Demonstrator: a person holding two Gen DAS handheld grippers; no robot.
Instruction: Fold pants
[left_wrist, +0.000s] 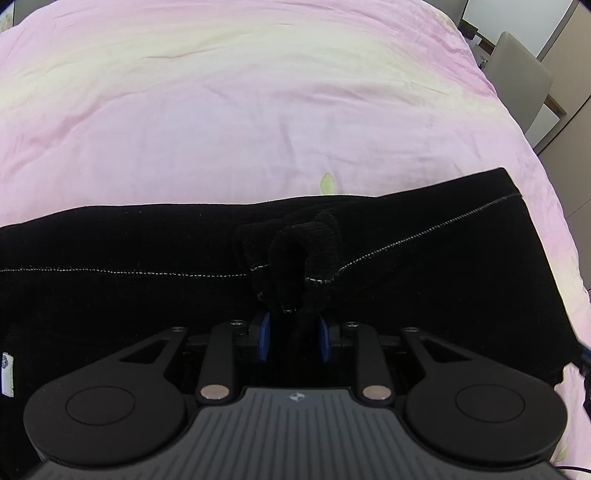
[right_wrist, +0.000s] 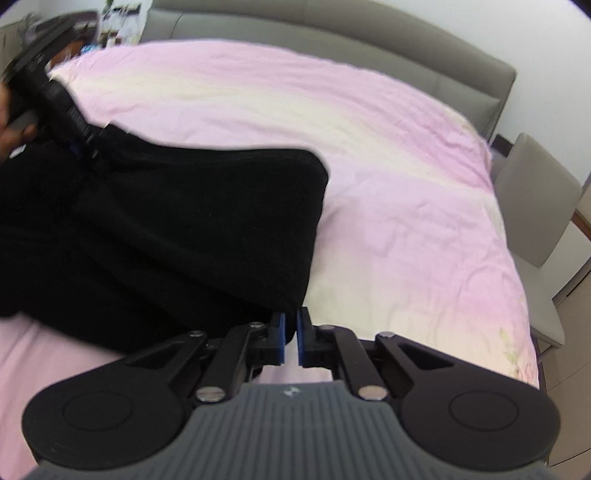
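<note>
Pink bedspread (left_wrist: 258, 110) carries black pants (left_wrist: 110, 258); our left gripper (left_wrist: 293, 338) pinches their fabric, our right gripper (right_wrist: 291, 338) clenched empty.

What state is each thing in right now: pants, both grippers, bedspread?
Pants: black, lying on the bed, partly bunched.
Left gripper: clamped on a bunch of pants fabric.
Right gripper: shut at the pants' edge, no fabric visibly between the pads.
Bedspread: pink, spread out, lightly creased.
</note>
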